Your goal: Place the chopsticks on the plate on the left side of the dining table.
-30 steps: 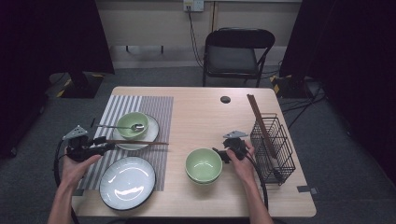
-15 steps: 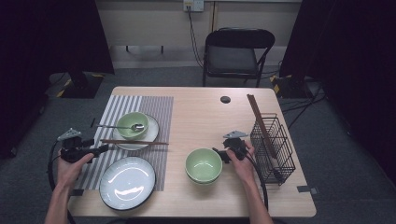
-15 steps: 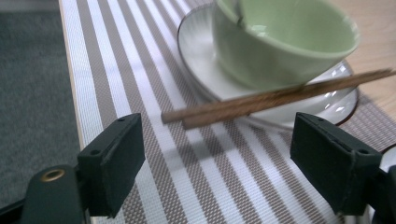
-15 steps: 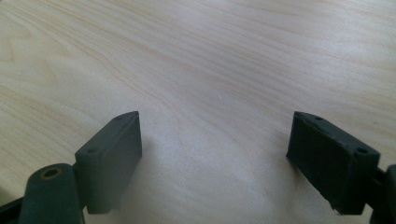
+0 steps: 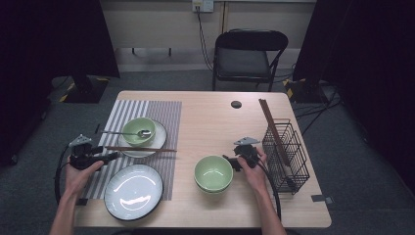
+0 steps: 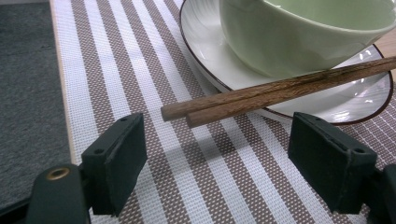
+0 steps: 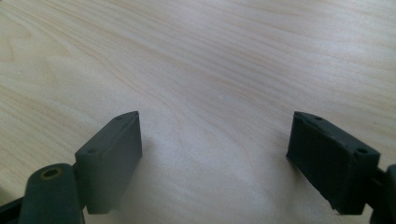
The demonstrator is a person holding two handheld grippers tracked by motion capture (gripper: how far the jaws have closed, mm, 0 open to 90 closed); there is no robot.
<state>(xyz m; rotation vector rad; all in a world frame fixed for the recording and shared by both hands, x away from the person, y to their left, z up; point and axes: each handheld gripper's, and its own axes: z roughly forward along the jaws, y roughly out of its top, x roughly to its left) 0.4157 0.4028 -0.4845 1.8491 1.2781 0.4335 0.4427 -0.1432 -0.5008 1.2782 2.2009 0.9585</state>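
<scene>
A pair of brown chopsticks (image 5: 142, 148) lies across the near rim of a small white plate (image 5: 157, 138) that holds a green bowl (image 5: 138, 128) and a spoon (image 5: 122, 132). My left gripper (image 5: 111, 156) sits just left of their ends, low over the striped placemat (image 5: 164, 115). In the left gripper view the chopsticks (image 6: 280, 91) end just ahead of my left gripper (image 6: 217, 140); its jaws have just been opening and stand wide with nothing pressed between them. My right gripper (image 5: 231, 161) rests open beside a second green bowl (image 5: 213, 172), over bare wood (image 7: 215, 135).
A large white plate (image 5: 133, 191) lies at the near left. A black wire basket (image 5: 286, 156) with more chopsticks (image 5: 270, 125) leaning on it stands at the right edge. A small black disc (image 5: 236, 104) lies at the back. A folding chair (image 5: 244, 56) stands behind the table.
My left gripper drew back to the left, off the chopsticks' ends, and its jaws spread wider. The chopsticks stay on the plate rim. The right hand has not moved.
</scene>
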